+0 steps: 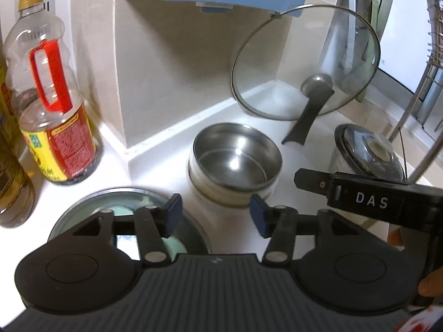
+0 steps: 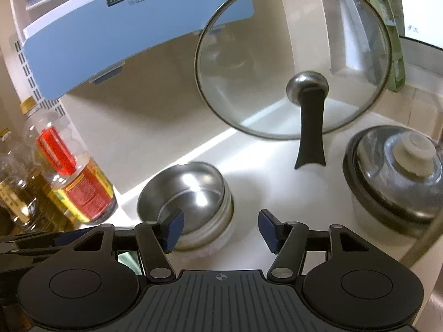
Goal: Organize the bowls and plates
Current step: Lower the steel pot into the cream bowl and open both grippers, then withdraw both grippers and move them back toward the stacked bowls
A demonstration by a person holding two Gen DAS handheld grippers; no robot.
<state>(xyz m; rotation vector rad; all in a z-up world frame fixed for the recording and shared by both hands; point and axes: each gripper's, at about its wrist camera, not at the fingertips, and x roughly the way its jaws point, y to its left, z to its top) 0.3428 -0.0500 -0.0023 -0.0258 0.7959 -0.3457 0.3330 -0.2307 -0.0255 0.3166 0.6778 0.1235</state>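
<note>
while both claws hang parted with nothing between the pads, the nested steel bowls (image 1: 235, 163) sit on the white counter (image 1: 166, 149) near the corner, and the step in hand looks like letting go and clearing off. from the left wrist, the left claw (image 1: 216, 215) stands open just short of the stack, over a glass-lidded plate (image 1: 127, 202) at lower left; the right claw's finger (image 1: 313, 179) reaches in from the right beside the lidded pot (image 1: 368, 152). i'd draw back straight so no pad clips the rim.

from the right wrist, the right claw (image 2: 221, 229) is open too, its left pad overlapping the bowls (image 2: 188, 193) in view; touching or not, i cannot tell. the leaning glass lid (image 2: 293, 58) behind and the oil bottle (image 2: 74, 174) at the left want a wide berth.
</note>
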